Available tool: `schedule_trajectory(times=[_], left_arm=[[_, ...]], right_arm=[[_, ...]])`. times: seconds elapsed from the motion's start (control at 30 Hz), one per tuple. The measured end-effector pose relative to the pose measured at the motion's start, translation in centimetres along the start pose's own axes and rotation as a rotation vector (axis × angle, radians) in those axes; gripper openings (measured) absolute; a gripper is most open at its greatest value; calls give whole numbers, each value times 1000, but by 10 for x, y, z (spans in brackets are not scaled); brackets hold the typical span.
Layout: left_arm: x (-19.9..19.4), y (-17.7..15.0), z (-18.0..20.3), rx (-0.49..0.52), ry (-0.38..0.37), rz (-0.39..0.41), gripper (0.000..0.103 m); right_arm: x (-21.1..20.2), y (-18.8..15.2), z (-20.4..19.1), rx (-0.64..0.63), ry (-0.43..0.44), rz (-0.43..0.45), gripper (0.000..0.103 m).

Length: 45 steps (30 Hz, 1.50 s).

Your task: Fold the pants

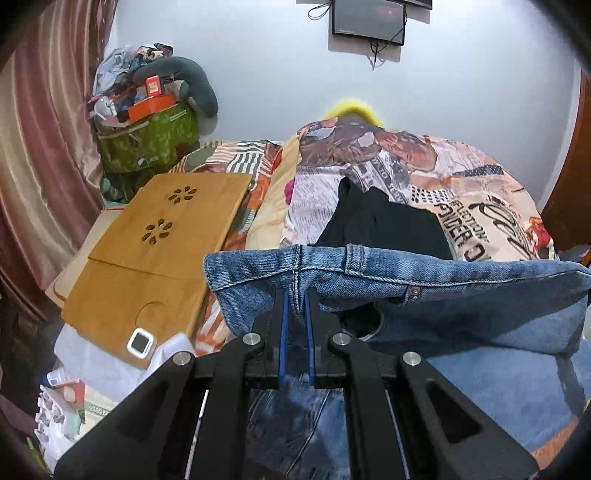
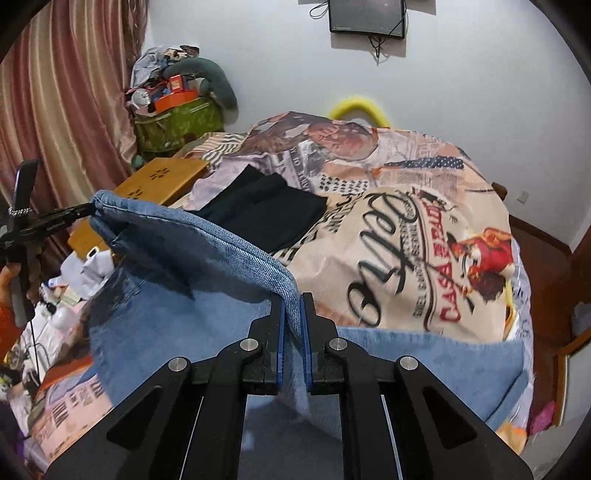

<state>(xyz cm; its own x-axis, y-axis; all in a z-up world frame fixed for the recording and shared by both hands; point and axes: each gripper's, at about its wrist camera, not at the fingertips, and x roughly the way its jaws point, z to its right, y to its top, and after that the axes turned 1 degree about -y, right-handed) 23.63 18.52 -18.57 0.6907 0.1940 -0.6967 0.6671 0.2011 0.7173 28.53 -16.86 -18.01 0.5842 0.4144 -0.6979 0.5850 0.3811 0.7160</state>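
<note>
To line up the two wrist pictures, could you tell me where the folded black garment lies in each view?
Left wrist view: the black garment lies centre, just above the lifted jeans waistband, on the printed bedcover.
Right wrist view: it lies left of centre, beyond the raised denim edge.
Shared landmark: the wall monitor at top centre in both.

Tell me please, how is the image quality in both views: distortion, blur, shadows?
Left wrist view: strong fisheye bending, dark corners; jeans sharp at the waistband, blurred below the left tongs. Right wrist view: same curved edges; lifted denim throws a shadow on the cloth beneath; right tongs sharp.
</note>
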Motion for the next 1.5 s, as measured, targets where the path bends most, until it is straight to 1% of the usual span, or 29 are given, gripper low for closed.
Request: schedule_trajectory(times=[0.1,0.17,0.23,0.3,0.4,0.5,0.6,0.7,0.77,0.8,0.83,0.87,0.9,0.93,0.97,1.0,1.03,1.1,1.13,1.2,1.27,1.4,1.5], left_arm=[[-11,-14,1,5,18,32,8],[-22,-23,-1,2,58,74,8],[-29,-30,-9,-27,44,83,8],[-32,-35,-17,-57,32,74,8],[-32,-44,-24,-69,35,37,8],[-29,-54,-26,-83,4,-7,8],[-18,-67,-22,-69,-13,-67,11],[-2,-77,-15,-51,-3,-140,12],[6,-80,-11,-38,2,-173,12],[8,-80,-8,-34,1,-182,15],[9,-78,-5,-30,-1,-187,16],[9,-75,-1,-22,-3,-184,20],[9,-71,3,-15,0,-179,26],[8,-67,8,-4,8,-171,29],[6,-62,11,5,12,-165,38],[5,-56,17,16,11,-156,46],[3,-49,23,27,4,-146,50],[1,-39,34,44,-9,-133,63],[1,-33,39,54,-14,-128,67],[1,-21,52,74,-18,-115,83],[2,-11,65,94,-13,-95,89],[10,9,93,128,-35,-87,93],[17,19,112,150,-54,-85,95]], right_arm=[[-3,-18,-5,34,34,-19,7],[-6,-30,-11,43,46,-32,7],[-8,-40,-18,35,45,-42,7],[-11,-50,-25,27,53,-54,7],[-12,-65,-32,32,61,-77,7],[-8,-79,-31,65,73,-117,7],[-6,-90,-32,84,85,-155,10],[-10,-95,-32,93,91,-170,11],[-14,-96,-28,101,96,-184,12],[-17,-96,-25,112,99,-186,13],[-21,-95,-19,130,92,-181,18],[-25,-95,-12,149,78,-171,25],[-28,-94,-8,166,61,-160,29],[-31,-92,0,184,42,-147,39],[-36,-91,11,208,15,-121,50],[-39,-89,18,225,-8,-103,54],[-42,-87,29,249,-45,-85,58],[-47,-83,50,300,-90,-70,60],[-49,-81,62,332,-103,-64,60],[-52,-77,87,395,-122,-50,60],[-54,-74,114,446,-157,-29,60],[-53,-70,152,494,-228,-13,60],[-46,-70,179,541,-257,-16,60]])
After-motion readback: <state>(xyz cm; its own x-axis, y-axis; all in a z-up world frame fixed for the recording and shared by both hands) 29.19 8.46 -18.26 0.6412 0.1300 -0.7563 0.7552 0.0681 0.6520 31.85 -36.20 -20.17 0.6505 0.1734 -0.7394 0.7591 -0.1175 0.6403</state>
